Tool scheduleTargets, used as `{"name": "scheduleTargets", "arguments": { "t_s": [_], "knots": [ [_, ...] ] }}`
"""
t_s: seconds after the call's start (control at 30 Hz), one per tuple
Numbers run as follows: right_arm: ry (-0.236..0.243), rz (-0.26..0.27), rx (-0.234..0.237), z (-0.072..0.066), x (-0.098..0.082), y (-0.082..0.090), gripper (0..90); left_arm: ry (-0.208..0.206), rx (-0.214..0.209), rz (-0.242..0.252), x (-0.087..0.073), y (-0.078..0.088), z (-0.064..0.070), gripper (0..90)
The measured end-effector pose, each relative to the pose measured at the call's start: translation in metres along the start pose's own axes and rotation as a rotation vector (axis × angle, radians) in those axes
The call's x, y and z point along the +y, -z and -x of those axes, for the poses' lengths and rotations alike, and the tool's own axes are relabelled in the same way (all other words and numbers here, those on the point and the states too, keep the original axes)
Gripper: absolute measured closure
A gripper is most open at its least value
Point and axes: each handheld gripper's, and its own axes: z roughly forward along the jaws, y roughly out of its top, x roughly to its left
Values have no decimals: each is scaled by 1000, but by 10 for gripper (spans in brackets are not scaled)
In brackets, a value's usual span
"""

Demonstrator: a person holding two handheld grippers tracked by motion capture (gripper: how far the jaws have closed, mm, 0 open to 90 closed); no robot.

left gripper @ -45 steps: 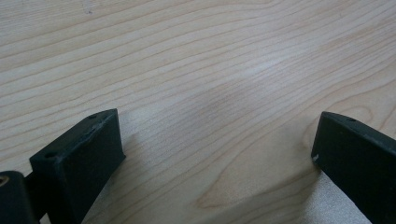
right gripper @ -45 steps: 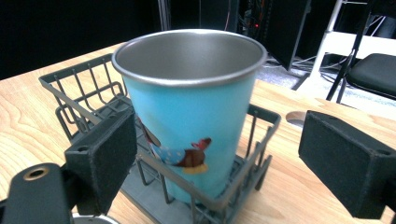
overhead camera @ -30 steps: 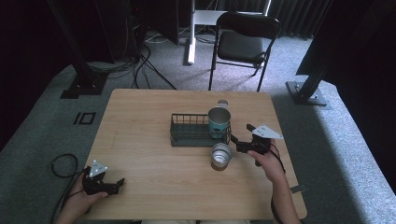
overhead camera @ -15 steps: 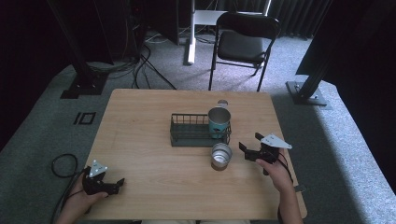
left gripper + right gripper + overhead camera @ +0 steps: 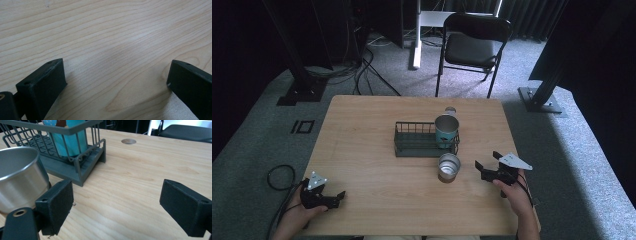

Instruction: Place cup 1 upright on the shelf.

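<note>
Pale wooden table (image 5: 377,125) on grey carpet, with a black folding chair (image 5: 474,47) beyond its far edge. Right gripper (image 5: 486,168) released, jaws spread wide with nothing between them; the shiny steel cup (image 5: 448,166) stands upright just beyond its left jaw, apart from it. Behind the cup, a dark wire rack (image 5: 417,140) holds a teal tin can (image 5: 446,130). Left gripper (image 5: 337,196) also released, resting low over bare wood, well apart from the cup

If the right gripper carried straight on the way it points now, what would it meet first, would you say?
Probably the steel cup. The right gripper, jaws open, points left across the table toward it. In the right gripper view the cup sits left of centre, so it might graze past toward the wire rack.
</note>
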Motion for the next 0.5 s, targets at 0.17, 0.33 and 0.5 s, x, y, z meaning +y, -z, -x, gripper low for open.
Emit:
{"name": "scheduleTargets", "arguments": {
  "t_s": [0.17, 0.33, 0.5],
  "knots": [
    [-7, -17, -5, 1, -4, 8, 116, 1, 0, 0, 0, 0, 0, 25],
    [-7, -49, -12, 2, -8, 13, 116, 0, 0, 0, 0, 0, 0, 25],
    [-21, -94, -17, 3, -15, 16, 116, 0, 0, 0, 0, 0, 0, 25]
  ]
}}
